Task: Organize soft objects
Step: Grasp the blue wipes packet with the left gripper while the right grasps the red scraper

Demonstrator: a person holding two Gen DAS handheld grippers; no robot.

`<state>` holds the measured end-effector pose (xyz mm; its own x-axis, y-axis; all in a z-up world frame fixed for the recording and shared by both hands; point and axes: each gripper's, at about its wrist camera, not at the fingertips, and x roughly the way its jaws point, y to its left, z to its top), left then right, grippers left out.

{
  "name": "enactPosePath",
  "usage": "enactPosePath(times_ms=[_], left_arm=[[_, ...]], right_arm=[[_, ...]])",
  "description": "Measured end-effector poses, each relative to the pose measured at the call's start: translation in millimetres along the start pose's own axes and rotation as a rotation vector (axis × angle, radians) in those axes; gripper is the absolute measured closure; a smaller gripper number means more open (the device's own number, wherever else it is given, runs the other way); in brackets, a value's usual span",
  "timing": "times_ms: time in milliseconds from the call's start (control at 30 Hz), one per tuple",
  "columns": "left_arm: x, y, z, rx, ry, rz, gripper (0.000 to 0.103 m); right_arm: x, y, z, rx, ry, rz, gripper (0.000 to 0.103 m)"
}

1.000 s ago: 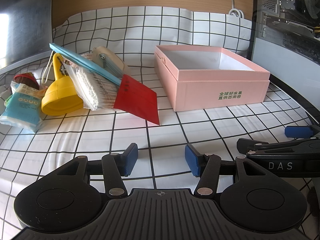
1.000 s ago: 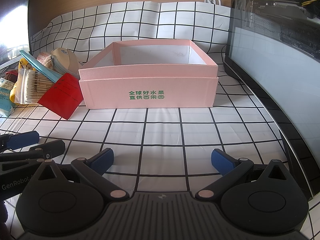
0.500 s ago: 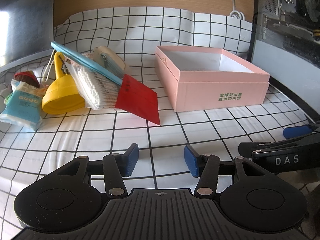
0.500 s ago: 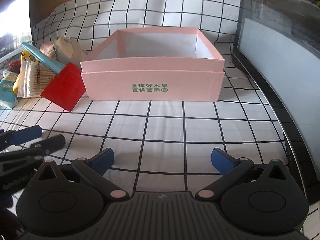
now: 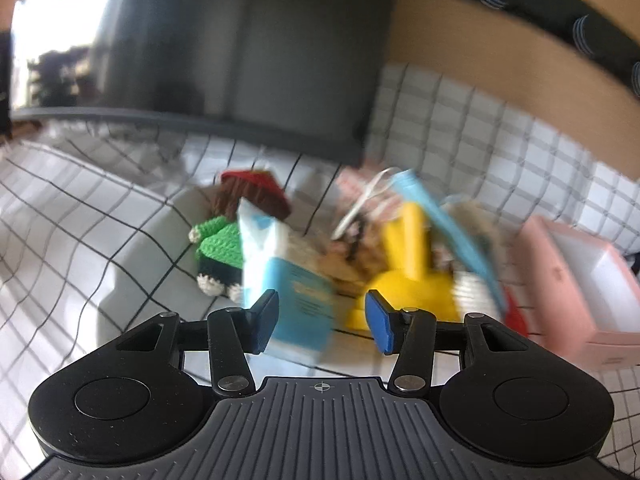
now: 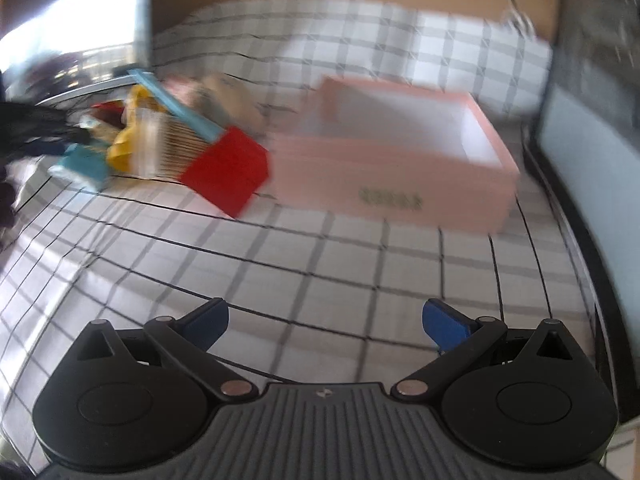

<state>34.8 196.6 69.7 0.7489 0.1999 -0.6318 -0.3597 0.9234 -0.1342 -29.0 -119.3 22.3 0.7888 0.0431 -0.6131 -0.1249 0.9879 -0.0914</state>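
Both views are motion-blurred. My left gripper (image 5: 322, 326) is open, just in front of a blue and white tissue pack (image 5: 286, 280) in a pile of items. Behind the pack lies a crocheted doll (image 5: 224, 240) in green with a red hat. A yellow scoop (image 5: 408, 276) and a bag of cotton swabs (image 5: 474, 294) lie to its right. The open pink box (image 5: 576, 292) is at the far right. My right gripper (image 6: 324, 322) is open and empty over the checked cloth, well in front of the pink box (image 6: 396, 178). The pile (image 6: 160, 148) lies left of the box.
A red scraper with a light blue handle (image 6: 224, 168) leans on the pile beside the box. A dark monitor (image 5: 240, 40) stands behind the pile. A dark panel (image 6: 592, 128) edges the table on the right. The left gripper shows dimly at the left edge (image 6: 36, 128).
My left gripper has swung left and forward to the pile, and now faces the tissue pack and doll. My right gripper has turned left and moved a little. Both stay open.
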Motion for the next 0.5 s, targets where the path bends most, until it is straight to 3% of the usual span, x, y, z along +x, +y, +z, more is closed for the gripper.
enactPosePath(times_ms=[100, 233, 367, 500], left_arm=[[29, 3, 11, 0.055, 0.038, 0.039, 0.05], [61, 11, 13, -0.007, 0.113, 0.014, 0.031], [71, 9, 15, 0.002, 0.126, 0.002, 0.032], [71, 9, 14, 0.024, 0.119, 0.006, 0.043]], right_arm=[[-9, 14, 1, -0.066, -0.039, 0.024, 0.0], [-14, 19, 3, -0.096, -0.051, 0.033, 0.0], [-13, 11, 3, -0.092, -0.05, 0.024, 0.0], [-11, 11, 12, -0.07, -0.069, 0.057, 0.001]])
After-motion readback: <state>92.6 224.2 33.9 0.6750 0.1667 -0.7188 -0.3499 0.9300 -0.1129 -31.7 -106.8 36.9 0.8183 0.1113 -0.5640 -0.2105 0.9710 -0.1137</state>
